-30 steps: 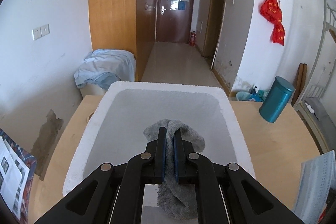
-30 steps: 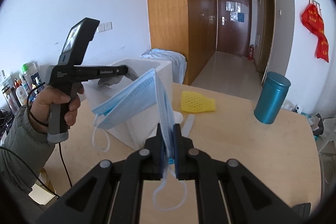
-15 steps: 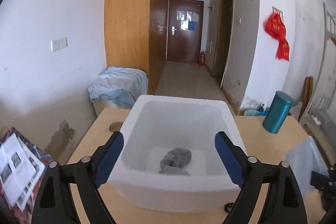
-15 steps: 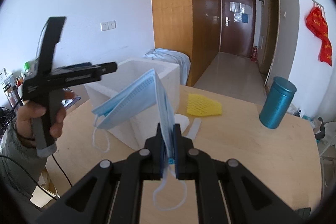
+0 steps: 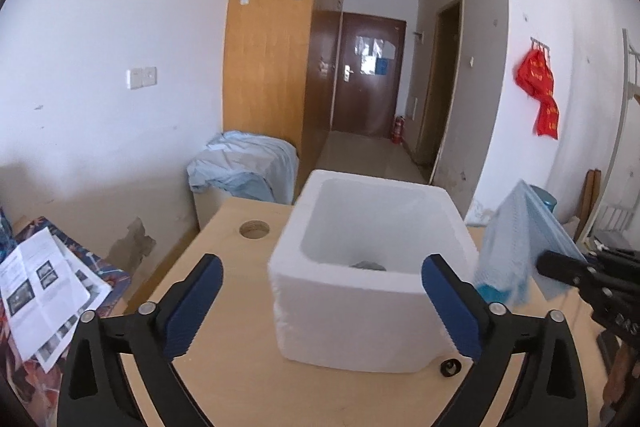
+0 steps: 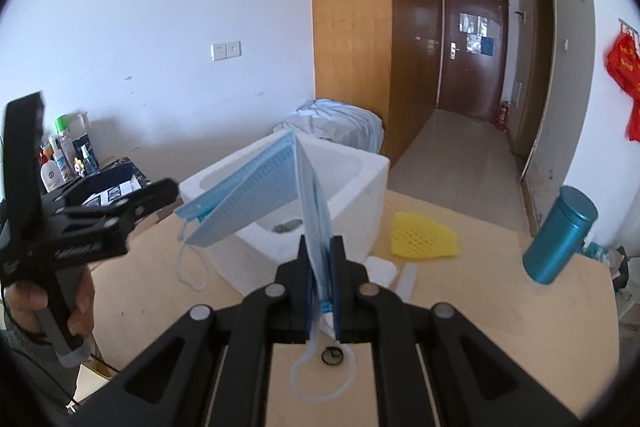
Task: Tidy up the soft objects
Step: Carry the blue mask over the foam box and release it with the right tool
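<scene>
The right gripper (image 6: 320,279) clenched the limp, featherlight blue pleated face mask (image 6: 280,187) at its folded edge; the left gripper (image 5: 320,291) stood released before the white foam box (image 5: 372,267).

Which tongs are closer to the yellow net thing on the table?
Right. The right tongs, shut on the blue mask, sit just in front of the yellow net. The open left tongs are across the white foam box, farther away.

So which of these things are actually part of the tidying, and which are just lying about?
Part of the job:
- blue face mask, held in the right tongs
- white foam box
- grey cloth inside it
- yellow net

Lying about:
- teal canister
- leaflets
- bottles
</scene>
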### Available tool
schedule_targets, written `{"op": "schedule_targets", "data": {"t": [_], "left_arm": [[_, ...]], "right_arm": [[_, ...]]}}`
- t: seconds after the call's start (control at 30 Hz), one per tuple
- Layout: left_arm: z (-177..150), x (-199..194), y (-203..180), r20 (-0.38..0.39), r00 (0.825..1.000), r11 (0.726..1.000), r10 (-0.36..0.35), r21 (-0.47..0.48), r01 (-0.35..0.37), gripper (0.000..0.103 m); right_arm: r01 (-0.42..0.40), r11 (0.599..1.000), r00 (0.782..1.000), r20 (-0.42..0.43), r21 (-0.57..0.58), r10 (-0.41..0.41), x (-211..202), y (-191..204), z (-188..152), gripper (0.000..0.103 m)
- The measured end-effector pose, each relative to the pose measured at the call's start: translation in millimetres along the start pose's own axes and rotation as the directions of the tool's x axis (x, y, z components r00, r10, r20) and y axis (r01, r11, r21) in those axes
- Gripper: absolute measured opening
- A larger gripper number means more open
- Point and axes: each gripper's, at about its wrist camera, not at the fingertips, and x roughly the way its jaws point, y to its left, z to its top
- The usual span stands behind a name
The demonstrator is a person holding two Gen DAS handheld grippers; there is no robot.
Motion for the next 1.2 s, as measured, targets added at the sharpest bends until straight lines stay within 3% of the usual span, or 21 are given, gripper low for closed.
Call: {"op": "schedule_targets", "data": {"t": [0.1,0.5,0.97,1.2], "left_arm": [[-4.1,-9.8,8.9,0.033,0.999,1.000,0.003,-0.009,-0.002,0.103],[-21.1,-33.4,24.0,0.044,0.999,1.000,0.014,-0.021,-0.013,0.103],[-25.3,-26.0,35.5,0.025,0.999,0.998,0.036,-0.048,-0.034,0.103],[-25.7,-24.3,39.9,0.019,0.999,0.997,0.042,-0.057,-0.041,0.103]], "right_arm": [[-0.005,1.000,1.000,0.000,-0.011,0.005,5.3,4.0,4.8,0.010],[-0.032,0.999,0.999,-0.014,-0.021,0.032,32.9,16.5,27.4,0.010],[0.025,1.000,0.989,-0.148,0.003,-0.024,101.7,11.9,38.9,0.010],[0.025,1.000,0.985,-0.170,-0.008,-0.026,112.6,14.3,39.4,0.010]]}}
